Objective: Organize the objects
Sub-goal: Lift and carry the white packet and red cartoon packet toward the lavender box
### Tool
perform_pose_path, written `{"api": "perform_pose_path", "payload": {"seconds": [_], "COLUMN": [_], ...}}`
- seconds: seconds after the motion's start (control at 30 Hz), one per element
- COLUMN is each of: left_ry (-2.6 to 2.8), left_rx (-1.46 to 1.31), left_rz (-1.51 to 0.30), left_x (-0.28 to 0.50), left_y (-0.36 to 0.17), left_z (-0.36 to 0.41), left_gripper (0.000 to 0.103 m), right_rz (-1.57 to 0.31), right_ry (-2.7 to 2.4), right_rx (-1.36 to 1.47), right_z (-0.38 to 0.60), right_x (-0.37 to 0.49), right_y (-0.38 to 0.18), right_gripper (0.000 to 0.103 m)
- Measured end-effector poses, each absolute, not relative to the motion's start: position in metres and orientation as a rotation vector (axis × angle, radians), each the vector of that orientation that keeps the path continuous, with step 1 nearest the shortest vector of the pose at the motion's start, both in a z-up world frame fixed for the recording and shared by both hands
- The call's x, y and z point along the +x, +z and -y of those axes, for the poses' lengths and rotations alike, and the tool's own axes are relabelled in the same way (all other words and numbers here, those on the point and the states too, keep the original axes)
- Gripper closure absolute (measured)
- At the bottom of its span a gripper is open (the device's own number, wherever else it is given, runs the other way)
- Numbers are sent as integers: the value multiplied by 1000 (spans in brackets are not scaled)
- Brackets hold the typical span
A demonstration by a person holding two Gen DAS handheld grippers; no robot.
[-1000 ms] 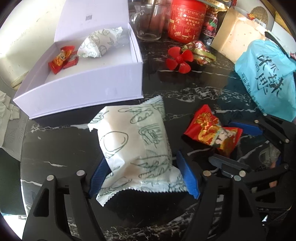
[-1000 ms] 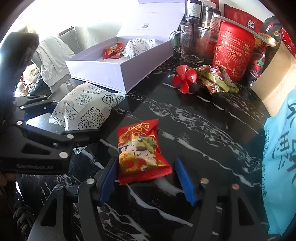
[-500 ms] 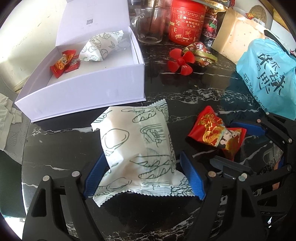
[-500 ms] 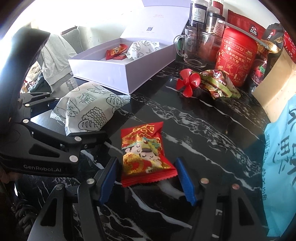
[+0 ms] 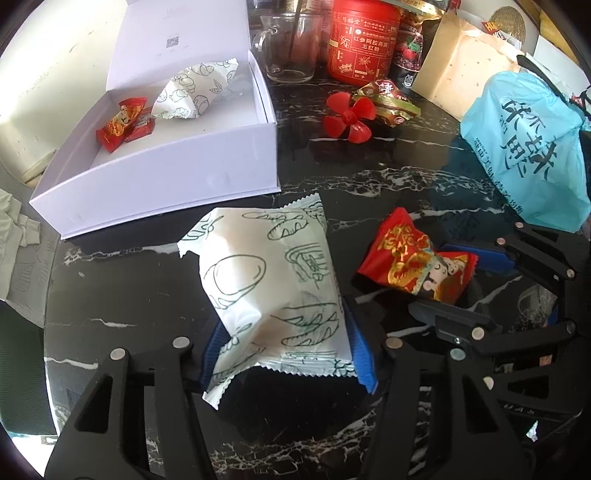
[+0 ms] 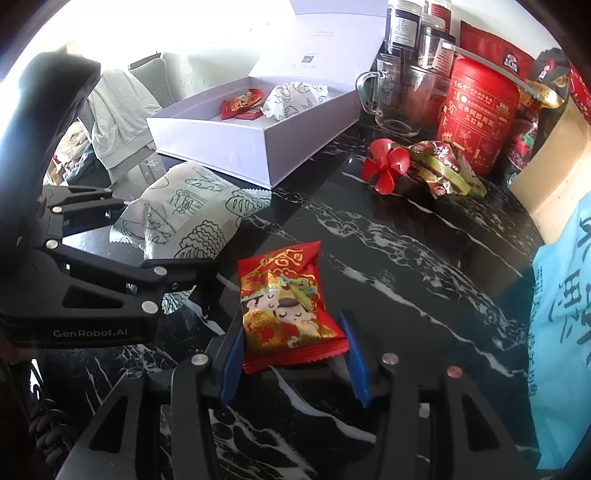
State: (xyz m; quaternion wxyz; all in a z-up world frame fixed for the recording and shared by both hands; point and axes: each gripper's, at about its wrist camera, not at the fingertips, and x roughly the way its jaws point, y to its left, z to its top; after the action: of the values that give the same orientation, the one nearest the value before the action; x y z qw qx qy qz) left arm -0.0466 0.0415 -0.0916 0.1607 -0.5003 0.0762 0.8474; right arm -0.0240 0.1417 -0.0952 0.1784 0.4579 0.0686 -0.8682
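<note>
Strong daylight enters from the upper left in both views, and the wall behind the white box (image 6: 258, 147) is blown out to pure white in the right wrist view. The glossy black table (image 5: 388, 192) mirrors the blue bag (image 5: 528, 147) and carries pale glare streaks. Short, hard shadows lie under the packets. Fisheye distortion bends straight edges and blackens the corners. The centre is sharp, while the far jars (image 6: 410, 26) look soft and hazy.

Both tools closing — left (image 5: 284, 352) on white packet (image 5: 273, 291); right (image 6: 293, 358) on red packet (image 6: 284, 306).
</note>
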Motion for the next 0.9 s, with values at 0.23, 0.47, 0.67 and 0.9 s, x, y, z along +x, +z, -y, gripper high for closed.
{"api": "perform_pose_path", "payload": {"seconds": [0.23,0.47,0.67,0.9], "left_ry": [2418,2428,2465,2527], "left_rx": [-1429,-1411,-1400,-1368], "left_rz": [-199,-168,-126,-115], "left_x": [-43,-39,-33,-28], "left_y": [-86,-77,-71,-57], "left_z": [-38,-27,-10,9], "left_gripper": [50,53,54,54], "right_rz": [-180,-157,-190,-224], "right_ry": [-2461,-2457,-2439,-2401], "right_rx": [1288,1271,1241,1192], "right_z": [-142,-137,-123,-105], "right_x": [-22,-24,-23,-24], "right_y": [-90,-82,-75,-62], "right_gripper": [53,53,53,53]}}
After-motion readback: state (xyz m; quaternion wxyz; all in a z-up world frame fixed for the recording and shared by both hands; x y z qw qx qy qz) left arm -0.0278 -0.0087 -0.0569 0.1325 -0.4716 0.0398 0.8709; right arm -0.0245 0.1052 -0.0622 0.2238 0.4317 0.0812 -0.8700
